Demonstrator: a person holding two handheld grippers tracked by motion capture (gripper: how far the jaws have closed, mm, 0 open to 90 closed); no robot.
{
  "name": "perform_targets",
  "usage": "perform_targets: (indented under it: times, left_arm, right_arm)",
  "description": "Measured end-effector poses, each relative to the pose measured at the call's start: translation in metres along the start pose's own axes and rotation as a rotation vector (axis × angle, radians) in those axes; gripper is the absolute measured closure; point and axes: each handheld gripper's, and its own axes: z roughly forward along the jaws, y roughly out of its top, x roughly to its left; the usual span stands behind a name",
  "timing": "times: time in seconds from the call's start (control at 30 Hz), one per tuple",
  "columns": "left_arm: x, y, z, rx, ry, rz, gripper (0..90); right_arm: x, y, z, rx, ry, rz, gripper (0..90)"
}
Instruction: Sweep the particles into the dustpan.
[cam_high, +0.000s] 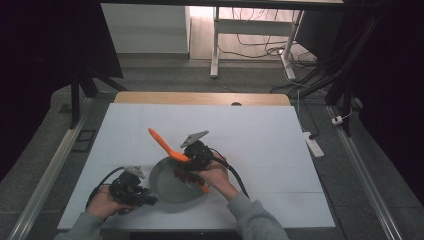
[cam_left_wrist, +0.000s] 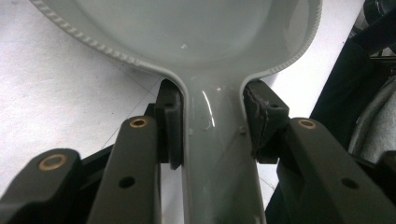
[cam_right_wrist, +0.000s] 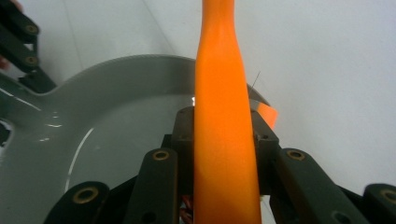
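Note:
A grey pan (cam_high: 162, 176) rests on the white table, with red food pieces (cam_high: 185, 176) inside it near its right side. My left gripper (cam_high: 146, 199) is shut on the pan's handle (cam_left_wrist: 219, 158), its pads pressing both sides just below the bowl (cam_left_wrist: 196, 28). Over the pan's right rim, my right gripper (cam_high: 194, 159) is shut on an orange spatula (cam_high: 162, 142). The spatula's handle slants up to the left and its blade end reaches down into the pan. In the right gripper view the orange handle (cam_right_wrist: 224, 93) runs up between the jaws, above the pan (cam_right_wrist: 107, 116).
The white table top (cam_high: 260, 135) extends behind and to the right of the pan, and a wooden edge (cam_high: 200, 98) lies at the far side. Desk legs and cables are on the floor beyond. The left gripper (cam_right_wrist: 21, 32) appears at the top left of the right gripper view.

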Motion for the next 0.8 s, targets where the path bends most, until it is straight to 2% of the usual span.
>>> perform_targets:
  times: [0.13, 0.23, 0.37, 0.5, 0.57, 0.63, 0.8]
  left_arm:
    - [0.0, 0.0, 0.0, -0.001, 0.0, -0.001, 61.4]
    - [0.0, 0.0, 0.0, 0.0, -0.001, 0.0, 61.4]
    - [0.0, 0.0, 0.0, 0.0, 0.0, 0.001, 61.4]
    - [0.0, 0.0, 0.0, 0.001, 0.0, 0.002, 61.3]
    - [0.0, 0.0, 0.0, 0.001, -0.001, 0.002, 61.3]
    - [0.0, 0.0, 0.0, 0.001, -0.001, 0.001, 61.4]
    - [0.001, 0.0, 0.001, 0.004, -0.003, 0.004, 61.4]
  right_arm:
    - [0.001, 0.002, -0.007, -0.03, 0.007, -0.004, 70.8]
    - [-0.004, 0.003, -0.015, -0.051, -0.016, 0.0, 70.8]
    - [-0.018, 0.001, -0.026, -0.067, -0.059, 0.03, 70.8]
    - [-0.036, -0.006, -0.029, -0.036, -0.127, 0.069, 70.8]
    - [-0.04, -0.008, -0.027, -0.025, -0.137, 0.076, 70.8]
    - [-0.052, -0.014, -0.02, 0.012, -0.17, 0.106, 70.8]
    - [-0.057, -0.013, -0.011, 0.022, -0.177, 0.108, 70.8]
